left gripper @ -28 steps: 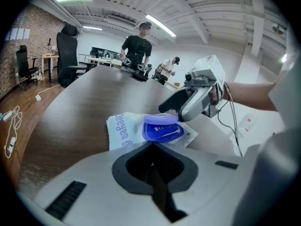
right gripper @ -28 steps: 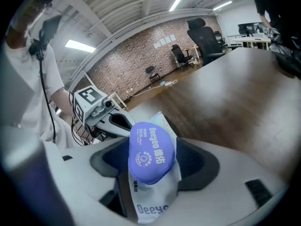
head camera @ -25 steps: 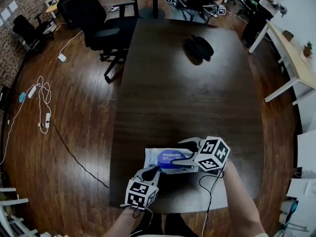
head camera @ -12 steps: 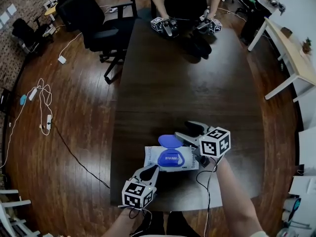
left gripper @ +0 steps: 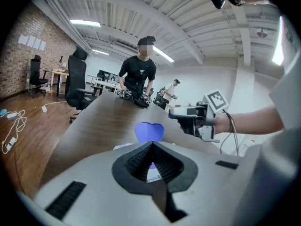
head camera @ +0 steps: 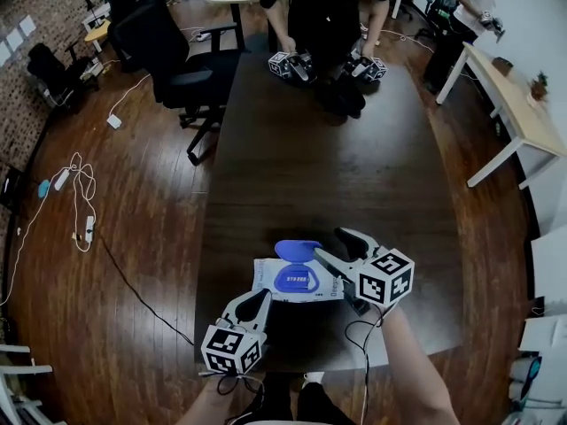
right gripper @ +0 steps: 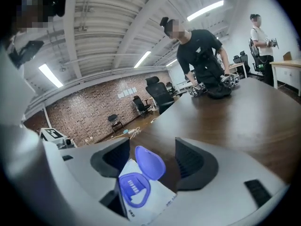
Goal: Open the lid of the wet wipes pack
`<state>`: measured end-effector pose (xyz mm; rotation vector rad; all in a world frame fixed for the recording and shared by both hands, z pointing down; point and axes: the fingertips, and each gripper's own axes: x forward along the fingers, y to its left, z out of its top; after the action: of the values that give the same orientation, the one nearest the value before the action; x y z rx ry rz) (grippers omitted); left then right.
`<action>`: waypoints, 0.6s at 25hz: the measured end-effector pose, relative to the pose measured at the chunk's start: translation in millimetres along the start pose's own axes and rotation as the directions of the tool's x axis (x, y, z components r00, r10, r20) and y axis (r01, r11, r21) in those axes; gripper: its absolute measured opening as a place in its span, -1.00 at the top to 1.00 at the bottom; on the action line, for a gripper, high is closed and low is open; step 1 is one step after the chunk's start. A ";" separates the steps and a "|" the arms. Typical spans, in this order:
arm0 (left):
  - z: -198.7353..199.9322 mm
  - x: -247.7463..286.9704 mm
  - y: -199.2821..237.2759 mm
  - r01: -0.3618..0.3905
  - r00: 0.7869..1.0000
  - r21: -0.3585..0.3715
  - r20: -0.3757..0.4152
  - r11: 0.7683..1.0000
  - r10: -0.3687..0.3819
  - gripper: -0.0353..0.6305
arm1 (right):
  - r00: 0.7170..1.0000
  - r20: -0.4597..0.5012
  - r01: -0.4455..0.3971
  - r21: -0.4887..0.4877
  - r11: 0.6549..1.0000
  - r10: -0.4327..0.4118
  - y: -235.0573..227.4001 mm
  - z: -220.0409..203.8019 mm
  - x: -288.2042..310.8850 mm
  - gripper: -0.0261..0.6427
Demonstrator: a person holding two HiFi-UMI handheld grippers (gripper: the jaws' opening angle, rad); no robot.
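One right claw (right gripper: 151, 147), wide open, beside lid (right gripper: 150, 162)

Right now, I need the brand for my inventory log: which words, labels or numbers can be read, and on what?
No text reads clearly.
Wet wipes pack: print beside the opened lid, too blurred to read.
Marker cubes: black-and-white square patterns, no words.
Sheets on the brick wall: too small to read.

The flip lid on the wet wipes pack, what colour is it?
The lid is periwinkle blue, seen best in the right gripper view.
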<state>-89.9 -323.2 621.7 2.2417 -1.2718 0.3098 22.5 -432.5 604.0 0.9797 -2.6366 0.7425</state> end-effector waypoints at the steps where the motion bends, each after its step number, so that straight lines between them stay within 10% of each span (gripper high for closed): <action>1: 8.1 -3.5 -3.6 -0.003 1.000 0.007 0.016 1.000 0.003 0.89 | 1.000 0.029 0.004 0.001 1.000 -0.004 5.9 5.8 -14.5 -0.01; 15: 98.9 -95.2 -129.7 0.026 0.968 0.164 0.241 0.986 -0.065 0.89 | 0.942 0.295 0.169 -0.014 0.986 -0.157 113.1 17.7 -247.0 0.31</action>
<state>-36.7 -256.3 453.3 2.5041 -1.3586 0.1221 132.1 -234.4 452.7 1.3730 -2.7543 0.5409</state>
